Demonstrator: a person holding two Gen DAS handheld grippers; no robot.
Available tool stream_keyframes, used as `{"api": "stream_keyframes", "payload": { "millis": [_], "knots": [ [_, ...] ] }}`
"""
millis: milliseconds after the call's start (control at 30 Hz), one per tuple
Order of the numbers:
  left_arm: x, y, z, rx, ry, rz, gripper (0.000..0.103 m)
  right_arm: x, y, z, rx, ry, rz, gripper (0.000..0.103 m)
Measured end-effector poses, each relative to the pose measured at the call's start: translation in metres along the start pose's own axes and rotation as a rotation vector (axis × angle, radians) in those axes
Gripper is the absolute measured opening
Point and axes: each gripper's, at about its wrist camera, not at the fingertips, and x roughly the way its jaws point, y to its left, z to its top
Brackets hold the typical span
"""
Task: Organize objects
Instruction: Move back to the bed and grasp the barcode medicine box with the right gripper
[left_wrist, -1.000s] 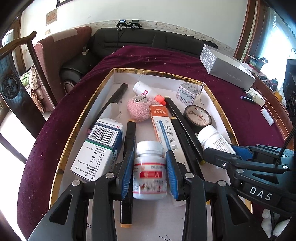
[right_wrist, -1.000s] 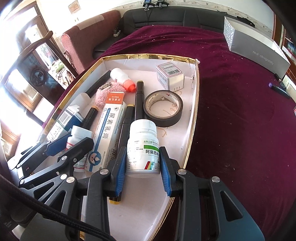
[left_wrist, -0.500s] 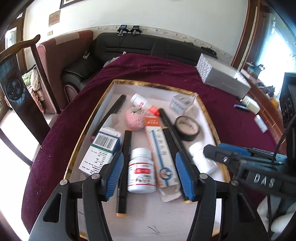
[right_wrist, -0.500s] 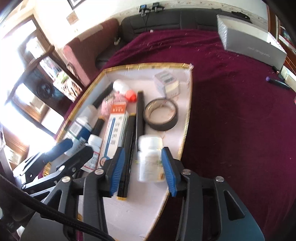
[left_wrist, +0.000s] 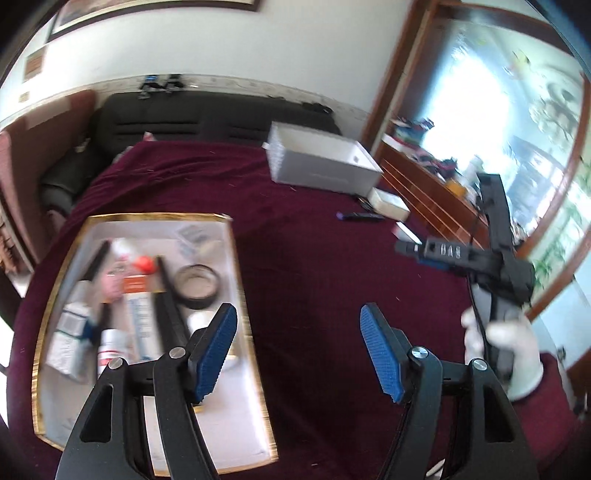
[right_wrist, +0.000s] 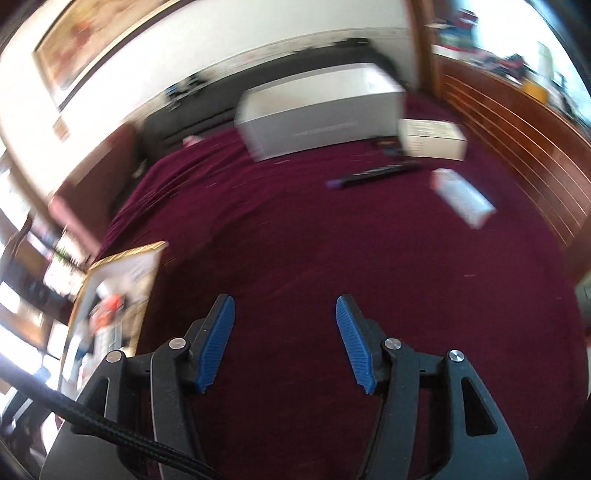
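A gold-rimmed white tray (left_wrist: 236, 280) lies on the maroon cloth at the left and holds several items: white pill bottles (left_wrist: 110, 347), medicine boxes (left_wrist: 70, 332), a black tape roll (left_wrist: 195, 286) and dark pens (left_wrist: 168, 295). My left gripper (left_wrist: 299, 347) is open and empty, above the cloth just right of the tray. My right gripper (right_wrist: 284, 336) is open and empty over bare cloth; it shows in the left wrist view (left_wrist: 417, 251) at the right, held by a gloved hand. The tray's corner (right_wrist: 129, 254) shows blurred at the left of the right wrist view.
A large white box (left_wrist: 321, 166) (right_wrist: 317, 110) stands at the far side of the cloth. Smaller white boxes (right_wrist: 432, 140) (right_wrist: 461, 195) and a dark pen (right_wrist: 373, 173) lie near a wooden rail (right_wrist: 509, 125) at the right. A dark sofa (left_wrist: 184, 118) stands behind.
Both grippers let go of their white pill bottles in the tray, opened wide, and pulled up and to the right, away from the tray. The right gripper swung farthest right.
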Motion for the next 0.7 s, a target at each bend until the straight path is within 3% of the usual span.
{"api": "stream_keyframes", "payload": {
  "millis": [200, 433, 700],
  "knots": [
    [0.037, -0.018, -0.003, 0.005, 0.092, -0.04, 0.063, 0.019, -0.072, 0.029, 0.106, -0.023, -0.091, 0.059],
    [0.054, -0.024, -0.008, 0.001, 0.131, -0.048, 0.063, 0.056, -0.135, 0.069, 0.199, -0.03, -0.165, 0.059],
    [0.073, -0.024, -0.01, 0.001, 0.179, -0.042, 0.063, 0.108, -0.157, 0.109, 0.084, 0.031, -0.379, 0.062]
  ]
}}
